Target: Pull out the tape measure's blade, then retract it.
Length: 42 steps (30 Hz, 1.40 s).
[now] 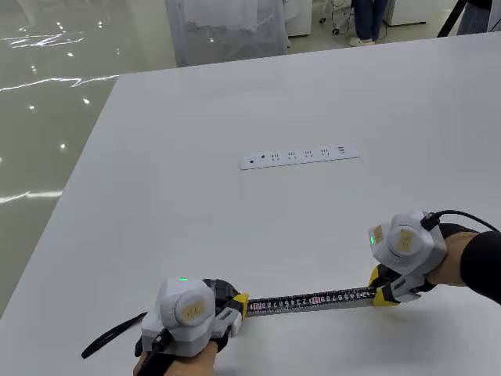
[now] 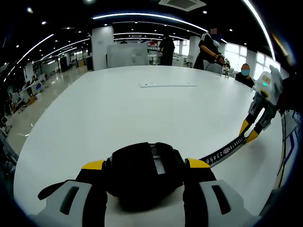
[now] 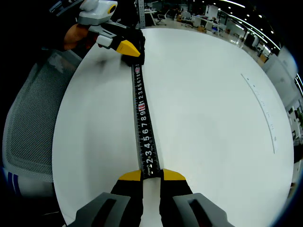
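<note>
Head view first: the left gripper (image 1: 237, 304) is down at the near edge of the table (image 1: 235, 211), clamped around the black case (image 1: 223, 294), and the right gripper (image 1: 379, 287) is off to the other side, pinching the tip of the blade (image 1: 313, 301). The blade runs flat along the table between them, numbers up, with a power strip (image 1: 299, 156) lying well beyond it. In the left gripper view the case sits snug between the two yellow-tipped jaws, with the blade heading off right toward the other gripper. In the right gripper view the jaws are pressed together on the blade's end, and the marked strip runs straight ahead to the case. So I'd say the pull-out part is basically done, or close to it. What's left is the retract, feeding the blade back into the case.
</note>
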Available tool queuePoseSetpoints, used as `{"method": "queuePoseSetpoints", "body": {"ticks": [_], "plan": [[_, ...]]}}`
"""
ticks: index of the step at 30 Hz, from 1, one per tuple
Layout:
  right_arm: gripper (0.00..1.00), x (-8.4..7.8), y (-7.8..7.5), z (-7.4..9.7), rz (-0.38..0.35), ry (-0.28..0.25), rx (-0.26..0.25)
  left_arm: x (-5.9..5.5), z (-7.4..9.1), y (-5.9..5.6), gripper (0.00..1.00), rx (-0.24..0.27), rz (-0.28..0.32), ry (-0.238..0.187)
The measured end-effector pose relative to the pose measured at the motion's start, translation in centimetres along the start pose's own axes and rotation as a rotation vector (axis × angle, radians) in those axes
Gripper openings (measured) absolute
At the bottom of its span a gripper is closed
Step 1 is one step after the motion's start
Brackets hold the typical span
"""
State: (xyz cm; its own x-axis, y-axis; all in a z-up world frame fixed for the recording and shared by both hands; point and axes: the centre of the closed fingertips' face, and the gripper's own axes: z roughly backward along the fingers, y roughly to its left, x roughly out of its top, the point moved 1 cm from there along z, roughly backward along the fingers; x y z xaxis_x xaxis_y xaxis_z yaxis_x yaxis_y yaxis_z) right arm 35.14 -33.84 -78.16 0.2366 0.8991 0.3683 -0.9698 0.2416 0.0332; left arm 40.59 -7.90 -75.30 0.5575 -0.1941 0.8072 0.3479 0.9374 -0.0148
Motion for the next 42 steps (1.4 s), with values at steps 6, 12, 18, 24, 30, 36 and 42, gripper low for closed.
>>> {"method": "queuePoseSetpoints", "body": {"ticks": [6, 12, 18, 24, 30, 36, 42], "plan": [[0.07, 0.1, 0.0, 0.0, -0.004, 0.007, -0.005, 0.0, 0.0, -0.1, 0.60, 0.001, -0.003, -0.005], [0.07, 0.2, 0.0, -0.1, -0.012, 0.000, -0.007, 0.0, -0.1, 0.0, 0.60, -0.002, 0.001, -0.002], [0.07, 0.3, 0.1, -0.2, -0.014, 0.005, -0.009, 0.0, -0.2, 0.0, 0.60, 0.000, 0.002, -0.004], [0.07, 0.5, 0.0, -0.4, -0.016, 0.007, -0.013, 0.0, -0.2, 0.0, 0.60, -0.002, 0.004, 0.001], [0.07, 0.7, 0.1, -0.5, -0.014, 0.010, -0.017, 0.0, -0.3, 0.0, 0.60, -0.006, 0.010, 0.007], [0.07, 0.8, 0.1, -0.6, -0.019, 0.007, -0.019, 0.0, -0.3, 0.1, 0.60, -0.013, 0.016, 0.018], [0.07, 1.2, 0.2, -0.8, -0.020, 0.006, -0.021, 0.0, -0.2, 0.0, 0.60, -0.012, 0.014, 0.019]]}}
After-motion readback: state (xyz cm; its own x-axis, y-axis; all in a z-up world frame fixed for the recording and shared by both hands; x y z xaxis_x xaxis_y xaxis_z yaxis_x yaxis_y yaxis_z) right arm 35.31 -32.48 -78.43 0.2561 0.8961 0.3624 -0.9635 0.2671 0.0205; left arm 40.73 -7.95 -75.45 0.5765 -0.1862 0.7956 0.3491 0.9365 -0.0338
